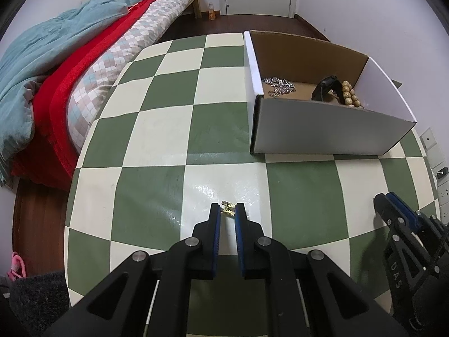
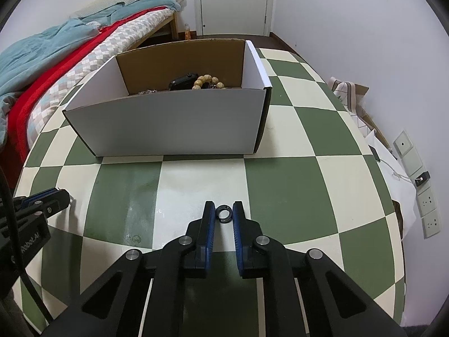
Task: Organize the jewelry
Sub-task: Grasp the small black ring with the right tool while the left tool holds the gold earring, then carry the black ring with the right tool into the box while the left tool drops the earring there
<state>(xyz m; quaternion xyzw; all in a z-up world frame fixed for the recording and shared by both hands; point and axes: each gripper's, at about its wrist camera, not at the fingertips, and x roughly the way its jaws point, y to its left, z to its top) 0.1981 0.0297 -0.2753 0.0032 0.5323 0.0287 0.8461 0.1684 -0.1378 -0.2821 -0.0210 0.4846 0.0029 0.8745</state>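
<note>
A small gold ridged jewelry piece [image 1: 228,207] lies on a cream square of the green-and-cream checkered tabletop [image 1: 157,129], between the tips of the left gripper [image 1: 227,210], whose blue-padded jaws stand slightly apart around it; contact is unclear. The right gripper [image 2: 224,213] likewise brackets a small black ring [image 2: 224,213], jaws narrowly parted. Farther off sits a white cardboard box [image 2: 168,120] holding a silver chain [image 1: 279,84], a black watch [image 2: 182,81] and a wooden bead bracelet [image 2: 206,81].

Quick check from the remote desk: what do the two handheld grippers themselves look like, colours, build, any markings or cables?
Both the left gripper and right gripper are matte black, with angular linkage arms, silver round pivot pins and blue pads on the finger faces. White lettering marks their sides. A black cable runs beside the left one.
</note>
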